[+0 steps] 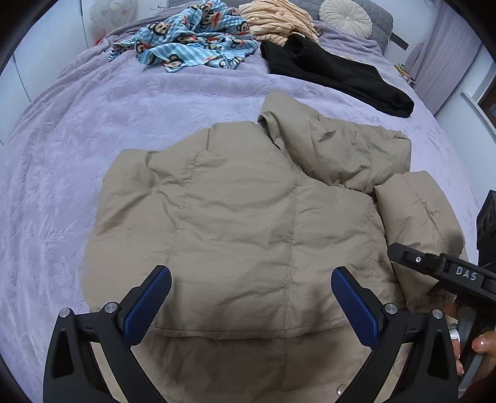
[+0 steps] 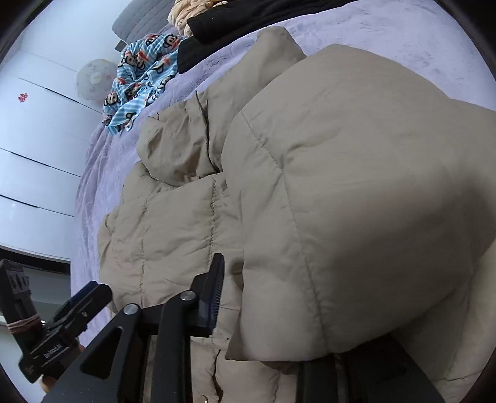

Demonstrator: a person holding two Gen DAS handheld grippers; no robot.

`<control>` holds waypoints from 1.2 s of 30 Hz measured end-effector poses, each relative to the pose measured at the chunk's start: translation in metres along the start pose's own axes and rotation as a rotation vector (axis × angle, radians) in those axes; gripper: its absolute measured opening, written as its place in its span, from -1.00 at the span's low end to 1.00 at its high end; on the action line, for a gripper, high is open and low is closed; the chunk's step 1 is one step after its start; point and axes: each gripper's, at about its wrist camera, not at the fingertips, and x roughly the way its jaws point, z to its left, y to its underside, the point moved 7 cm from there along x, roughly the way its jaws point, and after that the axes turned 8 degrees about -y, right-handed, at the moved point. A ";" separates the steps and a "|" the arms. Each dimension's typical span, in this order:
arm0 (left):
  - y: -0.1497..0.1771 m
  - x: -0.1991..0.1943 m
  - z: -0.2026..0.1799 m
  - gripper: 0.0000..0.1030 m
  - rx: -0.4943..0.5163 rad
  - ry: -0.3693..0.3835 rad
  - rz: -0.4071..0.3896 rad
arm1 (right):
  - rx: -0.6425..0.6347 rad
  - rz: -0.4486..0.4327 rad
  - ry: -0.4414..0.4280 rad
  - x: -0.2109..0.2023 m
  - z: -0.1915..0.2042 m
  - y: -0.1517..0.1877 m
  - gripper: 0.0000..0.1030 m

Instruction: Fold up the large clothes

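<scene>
Left claw [image 1: 251,297]: spread wide and empty, hanging over the near hem of the jacket, touching nothing.
Right claw [image 2: 266,313]: one finger shows beside the near end of the sleeve; the puffy fabric hides the other, so I cannot tell whether it grips the sleeve or only sits against it.
Jacket [image 1: 235,217]: tan quilted jacket, lying flat on the bed [image 1: 62,173], hem nearest, collar farthest.
Sleeve [image 1: 418,210]: bunched up on the jacket's right side, not yet laid across the body.
Step in hand: probably folding that sleeve inward over the jacket.
Doing it well: take the sleeve near its cuff, lift it clear, lay it flat across the body; the left claw could press the hem so the jacket does not slide.
Beyond the jacket: black garment [image 1: 338,77], blue patterned cloth [image 1: 192,40], striped cloth [image 1: 276,18], well apart.
</scene>
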 end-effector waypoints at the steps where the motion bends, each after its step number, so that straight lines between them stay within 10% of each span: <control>1: 0.001 0.002 -0.006 1.00 0.010 0.011 0.008 | 0.003 -0.001 -0.010 -0.005 0.002 0.001 0.09; 10: -0.009 0.010 -0.012 1.00 -0.006 0.123 0.027 | 0.182 -0.248 -0.025 -0.090 -0.024 -0.005 0.27; 12: -0.011 0.010 -0.006 1.00 -0.018 0.147 0.026 | 0.237 -0.285 -0.006 -0.095 -0.038 -0.013 -0.15; 13: -0.012 0.008 -0.002 1.00 -0.025 0.161 0.021 | 0.245 -0.285 -0.002 -0.095 -0.041 -0.017 -0.68; 26: -0.023 -0.006 0.029 1.00 -0.174 0.554 0.071 | -0.442 -0.040 0.059 -0.005 0.109 0.013 -0.74; 30: -0.022 -0.002 0.016 1.00 -0.166 0.624 0.104 | -0.473 0.080 0.074 0.023 0.107 0.040 -0.24; 32: -0.021 0.002 0.011 1.00 -0.166 0.635 0.117 | -0.501 0.098 0.091 0.024 0.106 0.049 0.49; 36: -0.018 0.013 -0.005 1.00 -0.148 0.629 0.162 | -0.476 0.054 0.086 -0.004 0.100 0.056 0.51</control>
